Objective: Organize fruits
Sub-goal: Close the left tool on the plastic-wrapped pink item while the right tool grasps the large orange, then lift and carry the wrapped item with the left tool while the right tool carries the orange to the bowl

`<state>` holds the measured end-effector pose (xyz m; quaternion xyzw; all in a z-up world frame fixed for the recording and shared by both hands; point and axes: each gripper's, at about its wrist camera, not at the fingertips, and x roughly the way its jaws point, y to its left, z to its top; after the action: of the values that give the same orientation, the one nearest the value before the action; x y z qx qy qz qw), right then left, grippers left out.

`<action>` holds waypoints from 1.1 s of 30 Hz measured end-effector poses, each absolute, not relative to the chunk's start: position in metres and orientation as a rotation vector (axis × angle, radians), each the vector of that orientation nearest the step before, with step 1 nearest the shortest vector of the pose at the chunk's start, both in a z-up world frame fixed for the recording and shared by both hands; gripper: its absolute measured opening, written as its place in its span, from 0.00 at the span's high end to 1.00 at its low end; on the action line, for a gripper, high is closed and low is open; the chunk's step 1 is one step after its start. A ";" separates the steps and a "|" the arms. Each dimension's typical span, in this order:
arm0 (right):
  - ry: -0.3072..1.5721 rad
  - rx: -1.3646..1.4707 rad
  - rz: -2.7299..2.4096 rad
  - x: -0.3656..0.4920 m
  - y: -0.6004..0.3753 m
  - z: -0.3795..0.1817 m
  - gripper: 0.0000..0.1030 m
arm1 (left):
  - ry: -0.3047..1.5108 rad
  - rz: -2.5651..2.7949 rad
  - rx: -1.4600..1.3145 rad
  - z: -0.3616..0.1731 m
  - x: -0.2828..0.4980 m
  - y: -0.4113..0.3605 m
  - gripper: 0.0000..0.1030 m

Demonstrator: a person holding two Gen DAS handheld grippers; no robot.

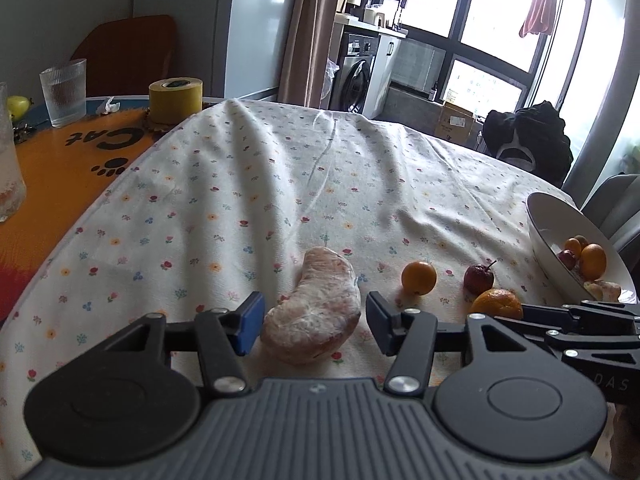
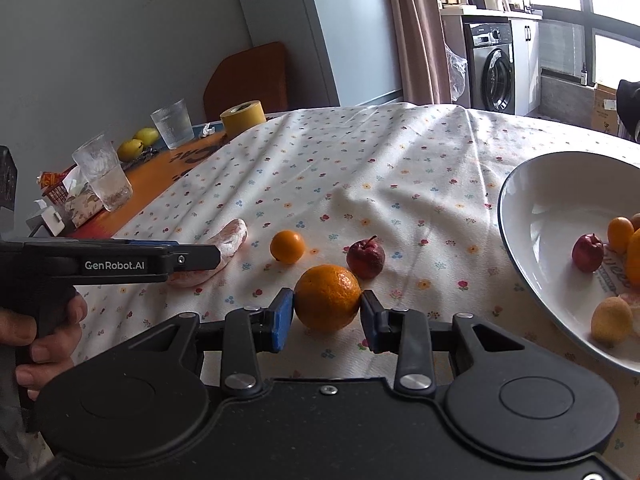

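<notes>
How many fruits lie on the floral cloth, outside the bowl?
4: a peeled segment between the left hand-held gripper fingers, a small orange, a red fruit, and a large orange in the right hand-held gripper.

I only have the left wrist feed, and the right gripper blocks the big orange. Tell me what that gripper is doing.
Observer: The right gripper has both pads against the large orange, which sits on the tablecloth.
Operator: Now report the bowl's free space.
Observer: The bowl is bare across its left part; its fruit lies toward the right side.
</notes>
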<state>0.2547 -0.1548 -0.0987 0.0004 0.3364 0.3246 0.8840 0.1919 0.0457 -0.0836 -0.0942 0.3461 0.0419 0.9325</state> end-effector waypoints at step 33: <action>0.715 0.057 0.683 0.259 -0.164 -0.104 0.65 | 0.717 0.035 -0.091 -0.094 0.228 0.024 0.43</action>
<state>0.2590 -0.1637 -0.1044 0.0272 0.3433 0.3277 0.8798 0.2281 0.0236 -0.0943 -0.0446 0.3505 0.0172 0.9353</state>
